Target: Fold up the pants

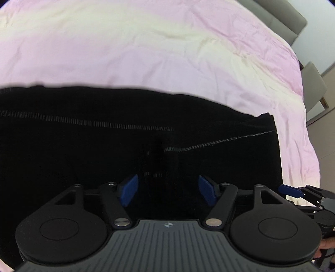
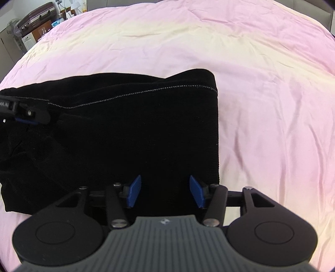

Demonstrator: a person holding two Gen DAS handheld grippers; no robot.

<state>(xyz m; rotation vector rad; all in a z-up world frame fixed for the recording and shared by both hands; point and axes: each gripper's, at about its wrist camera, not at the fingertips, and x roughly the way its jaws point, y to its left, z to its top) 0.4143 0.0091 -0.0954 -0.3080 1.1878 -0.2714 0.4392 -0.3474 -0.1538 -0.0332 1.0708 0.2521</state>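
Left wrist: left tool (image 1: 168, 189) spread wide above black pants (image 1: 104, 142), gripping nothing; pants flat on pink bed sheet (image 1: 167, 52). Right wrist: right tool (image 2: 165, 191) half parted, empty, over folded pants (image 2: 136, 125) on sheet (image 2: 272, 104).

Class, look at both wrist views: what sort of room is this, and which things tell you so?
Most likely a bedroom. Black pants lie on a wide pink bedsheet covering a bed, a grey padded headboard stands behind it, and household clutter including a fan fills one corner.
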